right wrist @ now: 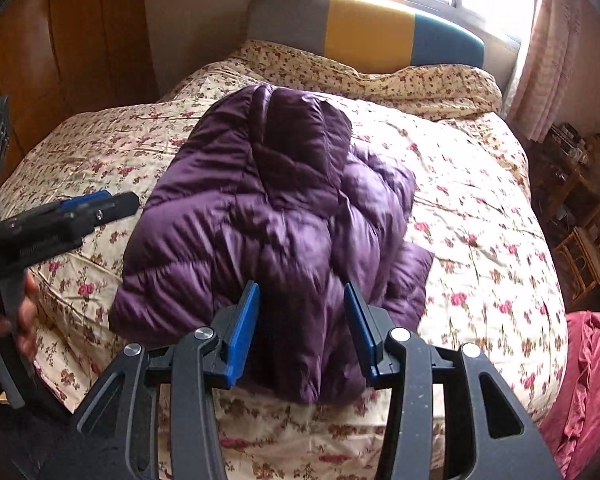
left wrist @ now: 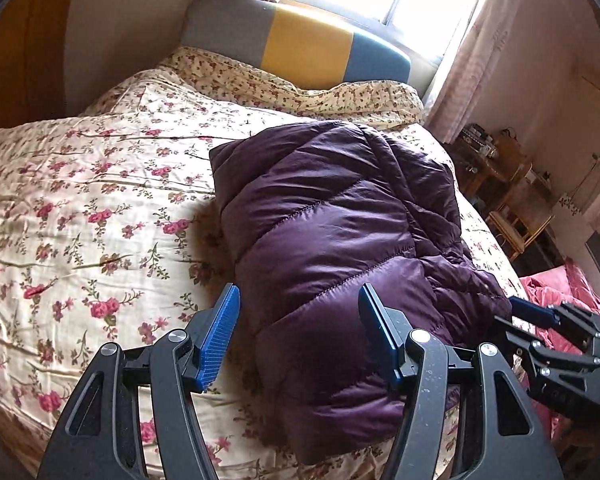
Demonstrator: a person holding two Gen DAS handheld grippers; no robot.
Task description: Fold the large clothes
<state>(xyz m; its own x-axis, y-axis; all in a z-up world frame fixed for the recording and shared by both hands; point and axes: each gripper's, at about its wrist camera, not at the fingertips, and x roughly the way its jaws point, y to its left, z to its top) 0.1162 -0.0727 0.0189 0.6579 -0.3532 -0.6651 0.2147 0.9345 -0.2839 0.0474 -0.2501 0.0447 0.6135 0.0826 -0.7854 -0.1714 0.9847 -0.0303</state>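
Note:
A purple quilted puffer jacket (left wrist: 332,216) lies folded into a bundle on a floral bedspread (left wrist: 80,200). My left gripper (left wrist: 298,332) hovers open over the jacket's near end, its blue pads apart and pressing on nothing. In the right wrist view the jacket (right wrist: 268,216) shows its hood at the far end and a sleeve sticking out at the right. My right gripper (right wrist: 302,330) is open above the jacket's near edge; fabric shows between the pads, which do not pinch it. Each gripper appears in the other's view: right gripper (left wrist: 540,316), left gripper (right wrist: 96,204), held by a hand (right wrist: 24,312).
A grey, yellow and blue headboard (left wrist: 300,52) stands under a bright window. Crumpled pink cloth (right wrist: 592,380) lies off the bed's right side. Wooden furniture (right wrist: 580,248) stands at the far right and a wooden wardrobe (right wrist: 72,40) at the left.

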